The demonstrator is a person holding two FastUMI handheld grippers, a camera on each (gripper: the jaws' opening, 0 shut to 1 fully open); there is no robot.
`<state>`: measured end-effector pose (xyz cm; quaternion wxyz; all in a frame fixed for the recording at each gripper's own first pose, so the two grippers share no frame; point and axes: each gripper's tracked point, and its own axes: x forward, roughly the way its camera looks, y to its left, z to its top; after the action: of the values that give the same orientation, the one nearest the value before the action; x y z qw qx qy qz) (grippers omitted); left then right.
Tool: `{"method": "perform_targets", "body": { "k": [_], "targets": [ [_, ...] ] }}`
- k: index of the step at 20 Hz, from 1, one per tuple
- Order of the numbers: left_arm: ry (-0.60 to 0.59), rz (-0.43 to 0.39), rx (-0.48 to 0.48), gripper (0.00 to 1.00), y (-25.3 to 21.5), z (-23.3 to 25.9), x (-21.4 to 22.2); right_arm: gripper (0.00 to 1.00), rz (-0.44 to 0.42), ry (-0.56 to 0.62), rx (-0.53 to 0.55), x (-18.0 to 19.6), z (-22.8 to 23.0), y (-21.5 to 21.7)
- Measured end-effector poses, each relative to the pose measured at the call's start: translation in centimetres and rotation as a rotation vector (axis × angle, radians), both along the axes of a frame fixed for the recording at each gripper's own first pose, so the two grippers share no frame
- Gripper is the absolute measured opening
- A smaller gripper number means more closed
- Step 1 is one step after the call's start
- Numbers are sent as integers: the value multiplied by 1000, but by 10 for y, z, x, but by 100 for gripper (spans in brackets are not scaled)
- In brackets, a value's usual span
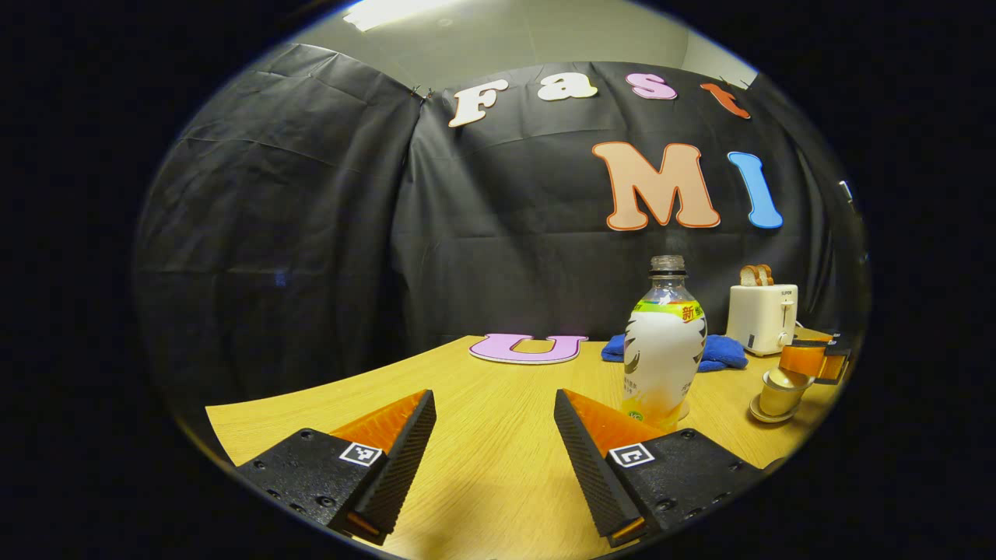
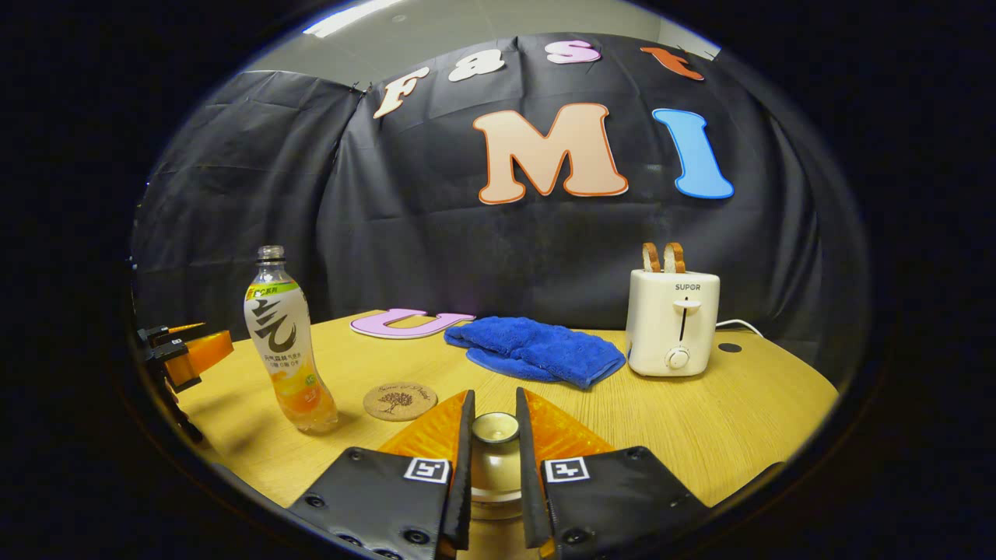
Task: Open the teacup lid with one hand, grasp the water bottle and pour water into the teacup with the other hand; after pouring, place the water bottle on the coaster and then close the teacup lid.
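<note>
An uncapped plastic water bottle (image 1: 664, 350) (image 2: 284, 342), partly filled, stands upright on the wooden table. My left gripper (image 1: 494, 397) is open just short of it, the bottle rising behind its right finger; from the right gripper view it (image 2: 183, 354) sits left of the bottle. The cream teacup (image 1: 782, 393) rests on a saucer to the right. My right gripper (image 2: 493, 404) (image 1: 813, 362) is shut on the knob of the teacup lid (image 2: 496, 426). A round cork coaster (image 2: 400, 401) lies between bottle and teacup.
A blue cloth (image 2: 537, 350) lies behind the coaster. A white toaster (image 2: 673, 323) with two bread slices stands at the back right, its cord trailing right. The table's edge (image 1: 233, 420) curves close on the left.
</note>
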<state>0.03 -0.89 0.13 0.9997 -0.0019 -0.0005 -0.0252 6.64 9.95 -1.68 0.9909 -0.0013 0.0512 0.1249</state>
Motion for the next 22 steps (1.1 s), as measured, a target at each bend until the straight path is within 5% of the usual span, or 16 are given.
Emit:
{"method": "perform_targets", "body": {
  "k": [4,14,22],
  "targets": [
    [-3,-81,-3,89,-17,0,2,31,6,-63,16,-6,9,-2],
    [-15,-433,-16,89,-74,-1,-16,30,-38,-84,17,-29,15,-27],
    [1,-573,-18,88,-104,-5,-20,29,-85,-91,14,-54,18,-57]
  ]
}}
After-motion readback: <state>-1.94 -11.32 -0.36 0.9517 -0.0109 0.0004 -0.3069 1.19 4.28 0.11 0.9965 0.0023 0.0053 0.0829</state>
